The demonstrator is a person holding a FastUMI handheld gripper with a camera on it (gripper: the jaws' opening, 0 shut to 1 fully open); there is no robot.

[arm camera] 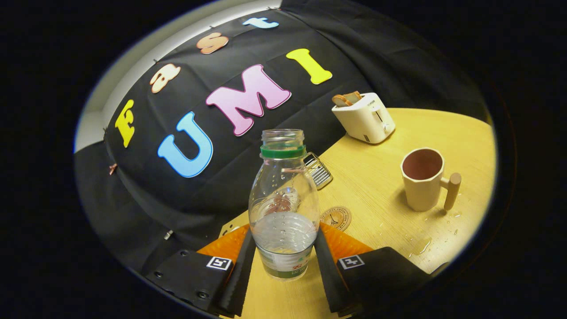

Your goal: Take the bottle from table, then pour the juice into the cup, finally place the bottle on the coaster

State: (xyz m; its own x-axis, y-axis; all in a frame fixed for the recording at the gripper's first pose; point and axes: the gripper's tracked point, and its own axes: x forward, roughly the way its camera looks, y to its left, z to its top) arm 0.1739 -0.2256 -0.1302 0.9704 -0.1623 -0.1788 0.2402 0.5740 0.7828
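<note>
A clear plastic bottle [283,208] with a green neck ring and no cap stands between my two fingers, partly filled with clear liquid. My gripper [283,254] is shut on the bottle, one black pad [242,270] against its left side and the other against its right. A round cork coaster [335,218] lies on the wooden table [381,186] just beyond the bottle on its right side. A cream cup [423,178] with a dark inside and a wooden handle stands upright farther off to the right of the fingers.
A white toaster [365,117] with bread slices in it stands at the table's far edge. A small metal rack [318,169] lies behind the bottle. Drops and a small puddle of liquid [421,246] lie on the table near the cup. The black cloth wall rises close behind.
</note>
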